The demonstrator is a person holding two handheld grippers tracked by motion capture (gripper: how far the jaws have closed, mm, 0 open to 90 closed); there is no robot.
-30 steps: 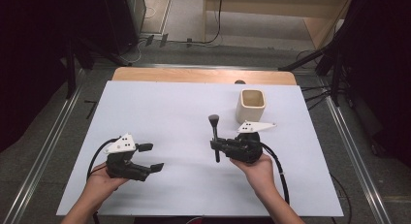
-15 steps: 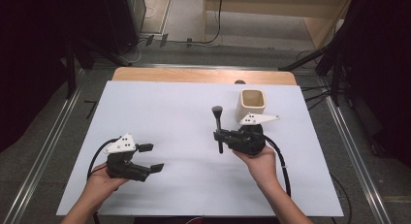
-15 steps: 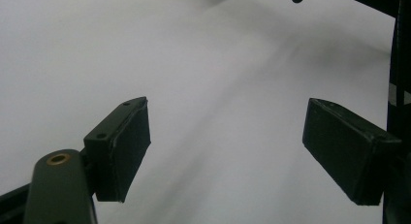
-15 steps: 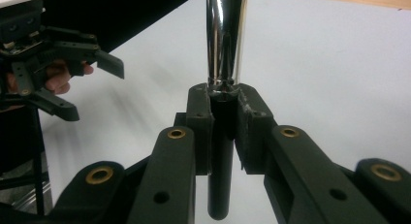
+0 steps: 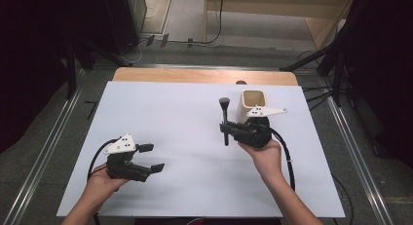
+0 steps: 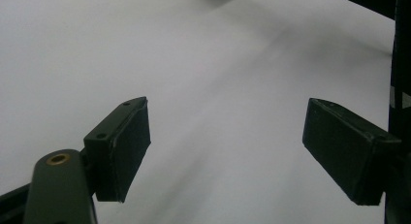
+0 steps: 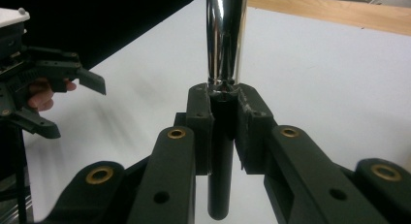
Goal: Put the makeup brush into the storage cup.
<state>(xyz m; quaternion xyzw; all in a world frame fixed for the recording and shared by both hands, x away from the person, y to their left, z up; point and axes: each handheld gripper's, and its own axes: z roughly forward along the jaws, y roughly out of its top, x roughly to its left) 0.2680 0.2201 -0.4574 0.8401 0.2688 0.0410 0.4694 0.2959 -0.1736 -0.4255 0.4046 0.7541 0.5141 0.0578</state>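
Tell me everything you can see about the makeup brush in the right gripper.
The makeup brush has a round dark tuft of bristles at the far end, a shiny chrome collar below it and a plain black handle that looks like plastic. The right gripper is clamped on the handle just under the chrome, and the butt end sticks out toward the person. In the high view it points away from the person, bristles farthest off, just left of the cream cup and apart from it. It looks lifted off the white table.
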